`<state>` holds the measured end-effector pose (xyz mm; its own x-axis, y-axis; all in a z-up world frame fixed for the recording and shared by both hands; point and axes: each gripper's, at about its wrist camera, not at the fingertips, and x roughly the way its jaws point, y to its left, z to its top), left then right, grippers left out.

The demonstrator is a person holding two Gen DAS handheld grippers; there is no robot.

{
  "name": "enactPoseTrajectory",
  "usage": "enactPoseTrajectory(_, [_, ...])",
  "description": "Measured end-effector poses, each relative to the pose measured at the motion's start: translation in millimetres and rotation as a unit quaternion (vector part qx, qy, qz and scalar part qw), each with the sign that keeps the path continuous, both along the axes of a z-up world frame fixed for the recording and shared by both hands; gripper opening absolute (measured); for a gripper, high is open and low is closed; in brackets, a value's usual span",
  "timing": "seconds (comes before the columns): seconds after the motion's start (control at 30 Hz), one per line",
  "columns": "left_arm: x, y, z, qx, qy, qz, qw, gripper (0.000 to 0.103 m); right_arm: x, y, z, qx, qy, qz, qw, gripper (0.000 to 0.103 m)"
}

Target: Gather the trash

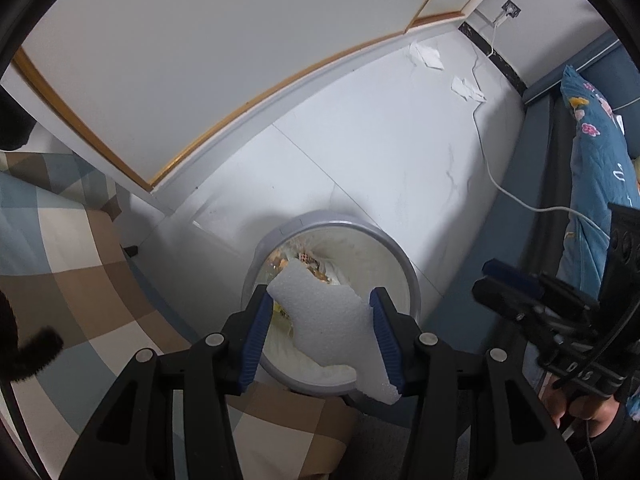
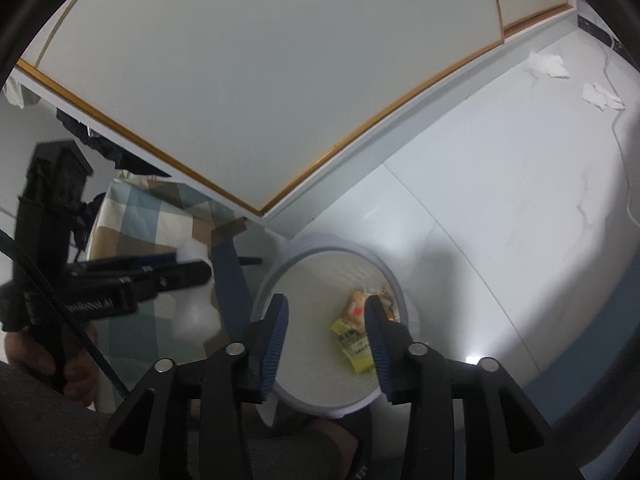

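A round white trash bin [image 1: 404,272] lined with a white bag stands on the floor, with wrappers [image 2: 354,336] inside. My left gripper [image 1: 322,300] is shut on a piece of white foam [image 1: 324,316] and holds it above the bin's opening. My right gripper [image 2: 326,306] is open and empty, hovering over the bin [image 2: 304,264]. The right gripper also shows at the right of the left wrist view [image 1: 520,292]. The left gripper shows at the left of the right wrist view [image 2: 160,272]. Crumpled white tissues [image 1: 428,56] [image 1: 466,88] lie on the far floor.
A checkered blanket [image 1: 60,248] lies left of the bin. A white wardrobe with gold trim [image 1: 200,60] stands behind. A blue bed with floral bedding [image 1: 592,152] is on the right. A white cable [image 1: 488,160] runs across the floor from a wall socket [image 1: 510,10].
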<state>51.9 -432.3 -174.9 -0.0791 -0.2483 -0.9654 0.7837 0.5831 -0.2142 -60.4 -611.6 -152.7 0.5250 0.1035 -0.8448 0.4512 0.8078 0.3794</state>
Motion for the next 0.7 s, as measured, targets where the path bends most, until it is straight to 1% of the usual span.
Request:
enactPoseTrajectory(0.23, [-6.8,1.6,-5.1,0.016,0.015,-0.018,0.9996,0.046,0.8,0.9,1.5,0.006,-0.002,-0.005,1.0,0.046])
enactPoseTrajectory(0.3, [-7.0,2.4,-5.3,0.017,0.015,-0.017,0.9996,0.047,0.3,1.1,0.9,0.008,0.0,-0.005,1.0,0.047])
enactPoseTrajectory(0.4, [-5.5,4.3,-4.9,0.016,0.016,-0.011,0.9997,0.048,-1.3,1.7,-0.8,0.012,0.004,-0.008,1.0,0.051])
enactPoseTrajectory(0.47, [-4.6,5.2,-4.1,0.015,0.017,-0.008,0.9997,0.058,-2.1,1.1,-1.2,0.016,0.006,-0.01,1.0,0.052])
enactPoseTrajectory(0.5, [-4.7,5.8,-3.3,0.013,0.016,-0.006,0.9998,0.066,-2.7,0.6,-1.4,0.017,0.006,-0.011,1.0,0.052])
enactPoseTrajectory(0.53, [-5.2,6.2,-2.0,0.009,0.014,-0.008,0.9998,0.068,-3.4,0.1,-1.2,0.017,0.007,-0.013,1.0,0.053])
enactPoseTrajectory(0.7, [-5.6,6.6,-2.1,0.007,0.013,-0.011,0.9998,0.068,-4.8,-0.3,0.5,0.017,0.007,-0.016,1.0,0.056])
